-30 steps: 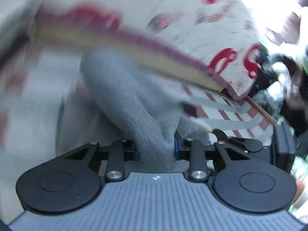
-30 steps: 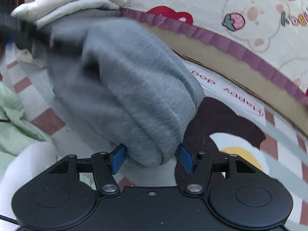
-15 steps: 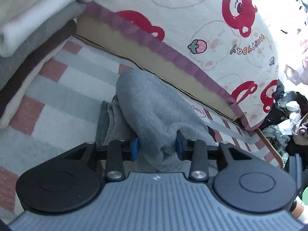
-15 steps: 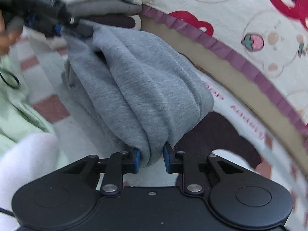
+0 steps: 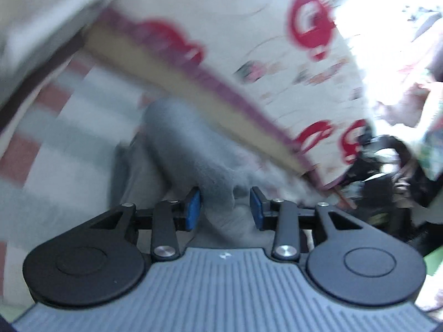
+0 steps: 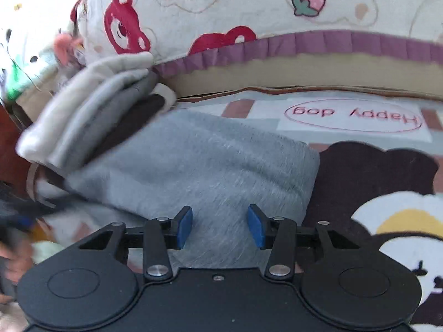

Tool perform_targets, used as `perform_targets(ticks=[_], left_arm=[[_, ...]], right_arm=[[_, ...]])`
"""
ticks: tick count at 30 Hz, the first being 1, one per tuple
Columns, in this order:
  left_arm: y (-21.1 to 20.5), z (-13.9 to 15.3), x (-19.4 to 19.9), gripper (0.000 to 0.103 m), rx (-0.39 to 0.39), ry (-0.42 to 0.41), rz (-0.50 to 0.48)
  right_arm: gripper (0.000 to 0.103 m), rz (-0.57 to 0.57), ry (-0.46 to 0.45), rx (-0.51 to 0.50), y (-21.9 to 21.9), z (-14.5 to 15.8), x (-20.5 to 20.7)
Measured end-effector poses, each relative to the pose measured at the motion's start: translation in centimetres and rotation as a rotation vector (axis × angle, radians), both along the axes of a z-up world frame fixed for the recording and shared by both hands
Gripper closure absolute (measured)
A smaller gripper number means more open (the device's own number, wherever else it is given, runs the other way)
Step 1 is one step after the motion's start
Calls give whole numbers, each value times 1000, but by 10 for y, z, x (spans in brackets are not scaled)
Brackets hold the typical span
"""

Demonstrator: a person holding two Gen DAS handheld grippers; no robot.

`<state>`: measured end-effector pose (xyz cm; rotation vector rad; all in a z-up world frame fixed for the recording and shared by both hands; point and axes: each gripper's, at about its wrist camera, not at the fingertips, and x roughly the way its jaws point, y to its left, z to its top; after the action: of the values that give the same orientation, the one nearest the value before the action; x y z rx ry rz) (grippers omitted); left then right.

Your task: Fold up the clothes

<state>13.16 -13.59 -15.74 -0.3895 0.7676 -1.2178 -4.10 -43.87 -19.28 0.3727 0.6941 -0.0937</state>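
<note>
On the patterned play mat [image 6: 354,116], close to its far edge under the cartoon-print quilt [image 6: 249,5], the grey sweatshirt [image 6: 210,166] is lying as a folded, rounded bundle, its left end touching a stack of folded clothes [image 6: 91,116]. We are holding the right gripper [image 6: 220,225] just over the bundle's near side, its blue fingers [image 6: 185,225] standing wide and gripping nothing. Our left gripper [image 5: 224,207] is likewise spread, a loose flap of the same grey sweatshirt [image 5: 188,149] hanging between the fingers [image 5: 193,207] but not pinched; that view is blurring, so we are judging this cautiously.

We are seeing two risks. The bundle is looking puffy rather than flat, so it may be springing open with nothing pressing it. The flap between the left fingers could be snagging on a pad as that gripper moves, dragging the fold apart or nudging the neighbouring stack, which is already leaning toward the mat's left edge.
</note>
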Motion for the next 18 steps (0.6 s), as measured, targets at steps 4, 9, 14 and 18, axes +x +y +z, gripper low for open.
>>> perform_targets(ticks=[4, 9, 14, 18], left_arm=[[9, 34, -5, 61, -12, -76, 44], [-22, 28, -15, 59, 151, -170, 17], [-34, 6, -28, 59, 198, -149, -65], [-35, -3, -22, 63, 246, -151, -21]], right_arm=[[51, 94, 8, -189, 28, 0, -4], [51, 193, 8, -373, 48, -3, -5], [51, 252, -29, -265, 51, 1, -7], [46, 357, -2, -328, 74, -10, 2]])
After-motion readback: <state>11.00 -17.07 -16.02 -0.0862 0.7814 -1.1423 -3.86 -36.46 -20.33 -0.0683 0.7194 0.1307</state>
